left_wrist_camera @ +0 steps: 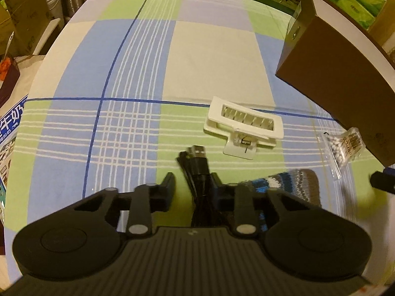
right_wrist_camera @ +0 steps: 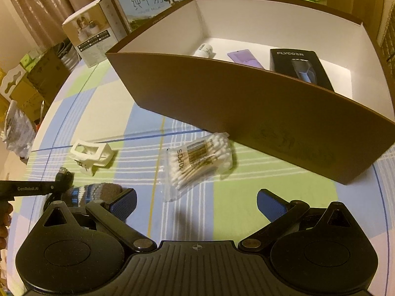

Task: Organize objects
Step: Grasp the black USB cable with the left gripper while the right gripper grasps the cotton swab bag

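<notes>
Left wrist view: left gripper [left_wrist_camera: 192, 185] low over checked cloth [left_wrist_camera: 138, 79]; fingers spread, black cable [left_wrist_camera: 197, 170] bundle lying between them, hard against the right finger, gap to the left one, so not pinched; cable's lower part hidden behind gripper body; striped sock [left_wrist_camera: 288, 185] just right of cable, blurred, partly behind right finger; white clip [left_wrist_camera: 243, 127] ahead on cloth, apart from cable; swab bag [left_wrist_camera: 344, 148] at right, touching or tucked under brown box [left_wrist_camera: 340, 79], can't tell which; box cut off by frame edge, inside not visible here; black tip at far right edge, blurred.

Right wrist view: right gripper [right_wrist_camera: 196, 203] fingers wide apart, holding nothing, hovering just short of swab bag [right_wrist_camera: 197, 165]; bag's far end meets box [right_wrist_camera: 246, 108] wall; inside box a white bottle [right_wrist_camera: 203, 49], purple item [right_wrist_camera: 243, 58], black carton [right_wrist_camera: 301, 69], all half hidden by front wall; clip [right_wrist_camera: 91, 154] left; sock [right_wrist_camera: 96, 193] and cable plug [right_wrist_camera: 63, 174] lower left, mostly blocked by left gripper [right_wrist_camera: 27, 188] arm and right finger; left edge shows part of a hand, dark.
</notes>
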Motion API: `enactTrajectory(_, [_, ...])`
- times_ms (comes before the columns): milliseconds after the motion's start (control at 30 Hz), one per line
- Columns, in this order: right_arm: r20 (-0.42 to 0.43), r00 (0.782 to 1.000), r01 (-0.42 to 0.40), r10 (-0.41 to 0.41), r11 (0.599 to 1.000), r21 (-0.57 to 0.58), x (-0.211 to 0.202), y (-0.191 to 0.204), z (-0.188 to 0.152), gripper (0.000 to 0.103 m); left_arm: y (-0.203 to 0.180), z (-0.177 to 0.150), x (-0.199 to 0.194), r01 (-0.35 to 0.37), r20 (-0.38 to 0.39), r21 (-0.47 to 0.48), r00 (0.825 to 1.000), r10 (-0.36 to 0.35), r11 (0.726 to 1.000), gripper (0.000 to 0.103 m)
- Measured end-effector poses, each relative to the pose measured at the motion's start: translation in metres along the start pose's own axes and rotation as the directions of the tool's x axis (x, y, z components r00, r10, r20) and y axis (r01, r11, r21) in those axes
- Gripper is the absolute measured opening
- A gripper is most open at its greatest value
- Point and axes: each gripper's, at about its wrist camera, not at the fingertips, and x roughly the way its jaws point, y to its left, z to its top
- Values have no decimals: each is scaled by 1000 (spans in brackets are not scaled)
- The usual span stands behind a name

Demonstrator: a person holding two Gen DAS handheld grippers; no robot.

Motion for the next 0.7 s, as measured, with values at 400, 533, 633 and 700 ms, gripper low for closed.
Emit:
enactTrajectory(400, [19, 1000, 15, -15, 1000, -9, 31, 6, 10, 101, 50, -15, -16, -93, 19, -25, 995, 93, 995, 15])
enactTrajectory(533, [77, 996, 43, -42, 999, -8, 45, 7, 16, 101, 56, -20, -20, -102, 23, -45, 994, 103, 994, 15])
enactTrajectory(633, [91, 994, 66, -58, 994, -83, 59, 15, 17, 100, 55, -20, -20, -111, 28, -41, 993, 112, 993, 15])
enactTrajectory(700, [93, 993, 92, -79, 985, -148, 66, 21, 14, 89, 52, -21, -20, -120, 28, -32, 992, 121, 992, 15])
